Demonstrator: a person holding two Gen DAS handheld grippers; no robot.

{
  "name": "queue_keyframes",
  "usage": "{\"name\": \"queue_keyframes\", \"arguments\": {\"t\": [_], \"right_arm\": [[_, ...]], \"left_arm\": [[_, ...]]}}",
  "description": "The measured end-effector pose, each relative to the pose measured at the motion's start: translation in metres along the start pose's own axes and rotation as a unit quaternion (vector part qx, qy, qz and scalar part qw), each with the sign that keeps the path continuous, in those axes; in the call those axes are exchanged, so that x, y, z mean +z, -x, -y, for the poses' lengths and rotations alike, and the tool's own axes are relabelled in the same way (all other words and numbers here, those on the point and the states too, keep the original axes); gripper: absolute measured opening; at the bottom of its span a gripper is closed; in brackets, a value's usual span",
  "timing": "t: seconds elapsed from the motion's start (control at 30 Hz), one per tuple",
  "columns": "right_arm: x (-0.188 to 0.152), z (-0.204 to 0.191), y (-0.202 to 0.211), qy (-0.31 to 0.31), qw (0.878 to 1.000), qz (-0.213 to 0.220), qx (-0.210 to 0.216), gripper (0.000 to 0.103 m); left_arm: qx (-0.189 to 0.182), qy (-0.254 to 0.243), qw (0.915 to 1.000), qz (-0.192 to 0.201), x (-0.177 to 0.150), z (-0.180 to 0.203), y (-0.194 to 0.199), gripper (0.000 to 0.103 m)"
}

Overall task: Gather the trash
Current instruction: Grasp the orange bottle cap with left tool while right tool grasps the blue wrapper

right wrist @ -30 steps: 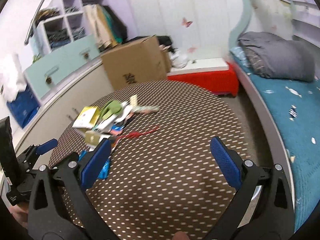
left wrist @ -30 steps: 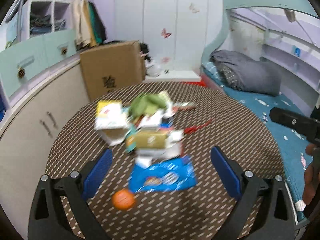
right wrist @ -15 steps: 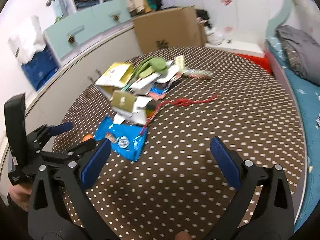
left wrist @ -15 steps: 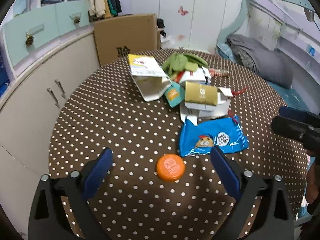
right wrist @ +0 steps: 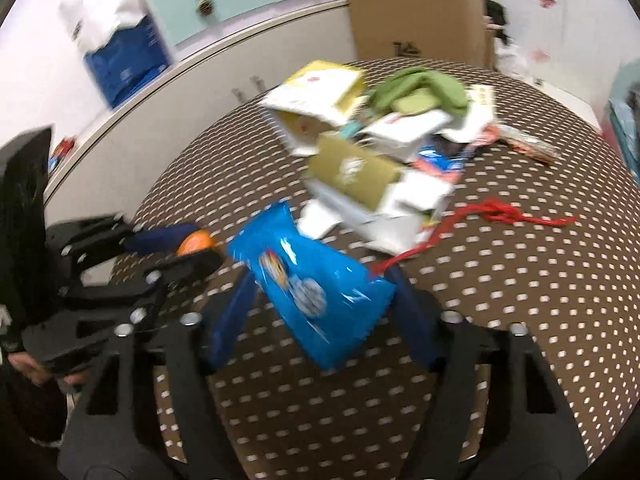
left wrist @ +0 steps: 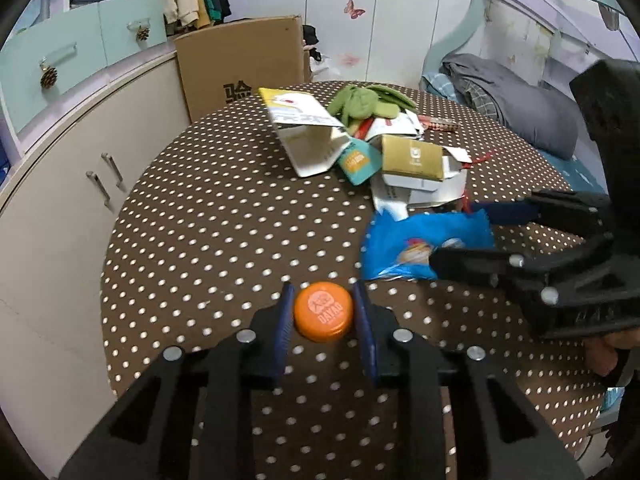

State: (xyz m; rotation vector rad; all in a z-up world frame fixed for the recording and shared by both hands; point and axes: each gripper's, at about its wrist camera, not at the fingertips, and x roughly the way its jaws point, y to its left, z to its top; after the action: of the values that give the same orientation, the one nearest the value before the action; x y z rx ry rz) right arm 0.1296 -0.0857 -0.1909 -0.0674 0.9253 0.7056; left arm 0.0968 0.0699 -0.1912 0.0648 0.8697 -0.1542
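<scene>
My left gripper is shut on an orange bottle cap on the brown polka-dot table. My right gripper straddles a blue snack wrapper, jaws closing on its sides; the wrapper looks crumpled between them. The right gripper also shows in the left wrist view over the wrapper. The left gripper and the cap show at the left of the right wrist view. A pile of trash lies behind: a gold box, a white and yellow carton, a green cloth, a red string.
A cardboard box stands behind the table. Cabinets run along the left. A bed with a grey blanket is on the right. A blue crate sits on the cabinet top.
Both grippers moved forward and down to the table. The left one closed on the orange cap. The right one narrowed around the blue wrapper.
</scene>
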Motion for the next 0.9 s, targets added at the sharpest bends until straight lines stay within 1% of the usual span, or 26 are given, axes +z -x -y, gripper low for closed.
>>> {"name": "queue_keyframes", "arguments": {"t": [0.03, 0.07, 0.13, 0.17, 0.23, 0.27, 0.37, 0.43, 0.47, 0.5, 0.53, 0.57, 0.63, 0.73, 0.9], "right_arm": [[-0.002, -0.005, 0.0, 0.005, 1.0, -0.006, 0.016, 0.044], [-0.004, -0.012, -0.001, 0.015, 1.0, -0.011, 0.024, 0.042], [-0.005, -0.023, -0.003, 0.042, 0.999, -0.014, 0.014, 0.043], [-0.004, -0.024, -0.004, 0.044, 0.999, -0.014, 0.014, 0.043], [0.001, -0.023, -0.006, 0.042, 0.999, -0.007, 0.017, 0.05], [0.003, -0.024, -0.007, 0.044, 0.999, -0.004, 0.016, 0.051], [0.016, -0.032, -0.013, 0.077, 0.997, -0.005, 0.02, 0.056], [0.023, -0.041, -0.025, 0.103, 0.994, -0.021, 0.018, 0.055], [0.024, -0.045, -0.032, 0.12, 0.992, -0.035, 0.015, 0.053], [0.024, -0.051, -0.035, 0.139, 0.99, -0.035, 0.013, 0.039], [0.023, -0.055, -0.038, 0.149, 0.988, -0.036, 0.014, 0.03], [0.023, -0.057, -0.039, 0.152, 0.988, -0.035, 0.007, 0.029], [0.021, -0.059, -0.039, 0.153, 0.988, -0.034, 0.006, 0.022], [0.013, -0.05, -0.028, 0.134, 0.991, -0.022, 0.012, 0.015], [0.008, -0.034, -0.007, 0.094, 0.995, 0.007, 0.011, 0.01]], "left_arm": [[0.0, 0.002, 1.0, 0.001, -0.001, -0.003, 0.001, 0.029], [0.0, 0.004, 1.0, 0.001, -0.002, -0.004, 0.002, 0.029], [0.004, 0.008, 1.0, 0.003, -0.003, -0.01, 0.002, 0.029], [0.007, 0.008, 0.9999, 0.004, -0.003, -0.011, 0.003, 0.029], [0.006, 0.009, 0.9999, 0.005, -0.003, -0.014, 0.003, 0.029], [0.004, 0.011, 0.9999, 0.006, -0.004, -0.015, 0.004, 0.029], [0.002, 0.009, 0.9999, 0.007, -0.006, -0.019, 0.006, 0.029], [0.001, 0.007, 0.9999, 0.009, -0.007, -0.02, 0.007, 0.029], [0.001, 0.007, 0.9999, 0.009, -0.008, -0.02, 0.007, 0.029], [0.001, 0.007, 0.9999, 0.009, -0.008, -0.021, 0.008, 0.029], [0.003, 0.008, 0.9999, 0.011, -0.008, -0.022, 0.008, 0.029], [0.0, 0.012, 0.9999, 0.012, -0.009, -0.024, 0.008, 0.029], [-0.008, 0.022, 0.9997, 0.012, -0.008, -0.027, 0.009, 0.029], [-0.007, 0.028, 0.9995, 0.014, -0.009, -0.028, 0.011, 0.029], [-0.006, 0.025, 0.9995, 0.02, -0.006, -0.022, 0.014, 0.028]]}}
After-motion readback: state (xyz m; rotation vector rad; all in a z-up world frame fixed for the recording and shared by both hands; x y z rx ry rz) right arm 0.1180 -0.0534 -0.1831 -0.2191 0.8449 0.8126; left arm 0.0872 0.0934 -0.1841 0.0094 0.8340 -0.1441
